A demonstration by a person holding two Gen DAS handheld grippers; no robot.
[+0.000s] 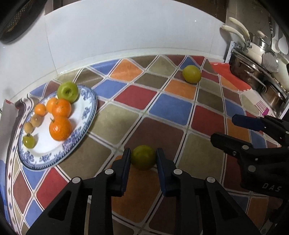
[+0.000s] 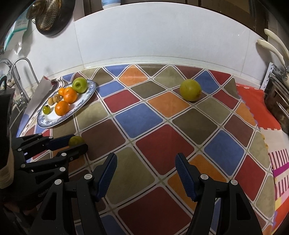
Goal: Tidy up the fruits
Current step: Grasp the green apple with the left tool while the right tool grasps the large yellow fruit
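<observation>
My left gripper (image 1: 143,151) is shut on a small green fruit (image 1: 143,159) that rests on the chequered cloth (image 1: 162,108); both blue pads press its sides. In the right wrist view the same gripper (image 2: 79,141) holds the fruit (image 2: 75,140) at the lower left. A blue-and-white plate (image 1: 86,115) (image 2: 90,90) at the left carries a green apple (image 1: 68,91), several oranges (image 1: 60,128) and some small fruits. A larger yellow-green fruit (image 1: 191,74) (image 2: 190,90) lies alone at the far right of the cloth. My right gripper (image 2: 146,155) (image 1: 224,128) hangs open over the cloth, holding nothing.
A white tiled wall (image 2: 144,45) closes the back of the counter. Steel pots on a rack (image 1: 261,72) stand at the right edge. A faucet (image 2: 19,72) rises at the far left and a colander (image 2: 48,16) hangs above it.
</observation>
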